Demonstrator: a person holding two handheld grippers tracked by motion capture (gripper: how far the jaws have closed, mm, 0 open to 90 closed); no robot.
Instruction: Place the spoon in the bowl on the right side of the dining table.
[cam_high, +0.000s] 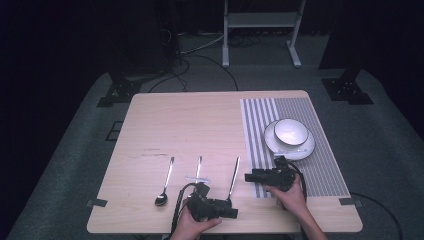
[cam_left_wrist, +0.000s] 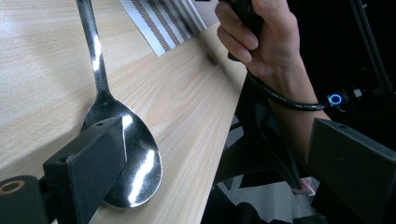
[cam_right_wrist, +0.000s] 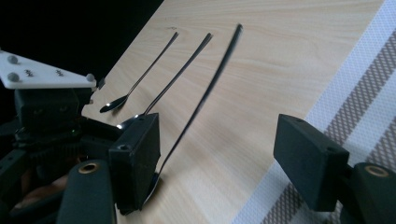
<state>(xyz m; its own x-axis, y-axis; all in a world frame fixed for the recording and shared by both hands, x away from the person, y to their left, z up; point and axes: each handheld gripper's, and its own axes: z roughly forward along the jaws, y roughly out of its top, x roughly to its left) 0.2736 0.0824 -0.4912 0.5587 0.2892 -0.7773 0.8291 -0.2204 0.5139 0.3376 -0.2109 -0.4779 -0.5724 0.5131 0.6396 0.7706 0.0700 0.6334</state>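
Three spoons lie on the bench, handles pointing up the frame. The right spoon (cam_high: 233, 179) has its bowl by the left gripper (cam_high: 231, 211), nearer than the right gripper (cam_high: 248, 177). Both grippers are wide apart, holding nothing.

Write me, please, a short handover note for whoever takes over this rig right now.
Left gripper: open, one jaw beside the bowl of the rightmost spoon, nothing gripped.
Right gripper: open, holding nothing, near that spoon's handle at the striped mat's edge.
Things: three spoons lie side by side on the table; the white bowl sits on its plate on the mat.
Done: nothing moved that I can tell.
Left: probably grasp the rightmost spoon and set it at the place setting, then the other two.
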